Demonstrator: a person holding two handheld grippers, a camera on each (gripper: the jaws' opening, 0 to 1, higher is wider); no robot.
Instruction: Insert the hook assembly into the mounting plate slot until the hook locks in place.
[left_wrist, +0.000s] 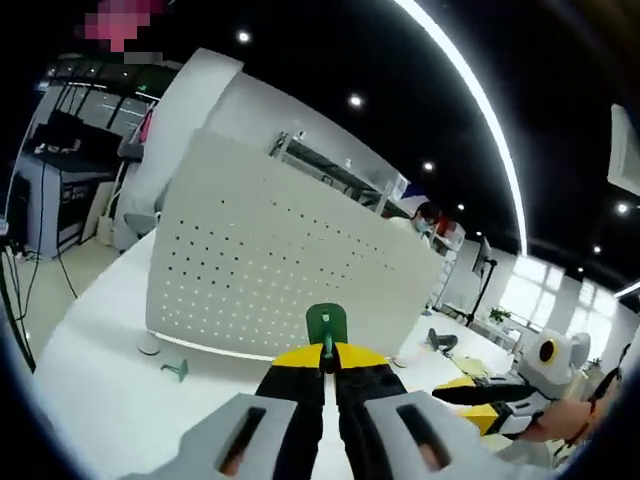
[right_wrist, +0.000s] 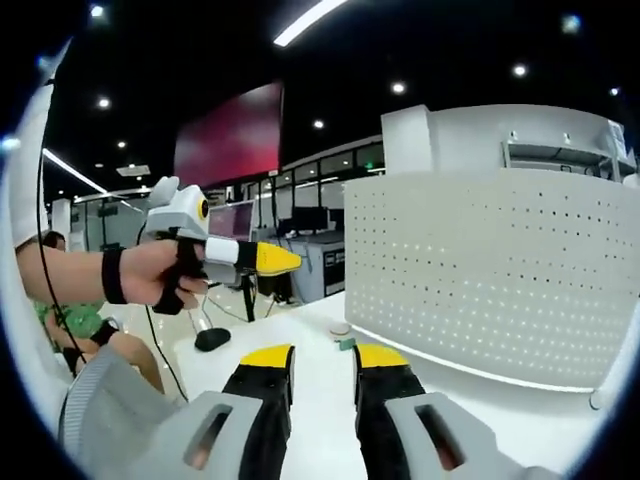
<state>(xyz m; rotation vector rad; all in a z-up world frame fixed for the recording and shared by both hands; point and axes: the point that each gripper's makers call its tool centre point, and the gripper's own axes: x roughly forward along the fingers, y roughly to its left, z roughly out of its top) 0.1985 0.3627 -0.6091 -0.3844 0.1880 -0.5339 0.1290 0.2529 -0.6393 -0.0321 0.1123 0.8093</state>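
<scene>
Left gripper (left_wrist: 327, 357): jaws closed on green hook (left_wrist: 326, 327), raised before white perforated mounting plate (left_wrist: 280, 270) standing on table (left_wrist: 90, 400). Second green hook (left_wrist: 176, 370) on table near plate base. Right gripper (right_wrist: 323, 356): jaws parted, empty, facing plate.

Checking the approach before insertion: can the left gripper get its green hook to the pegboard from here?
Probably yes. The left gripper is shut on the green hook, which points at the white pegboard. Nothing stands between them; a second green hook lies on the table, off to the side.
</scene>
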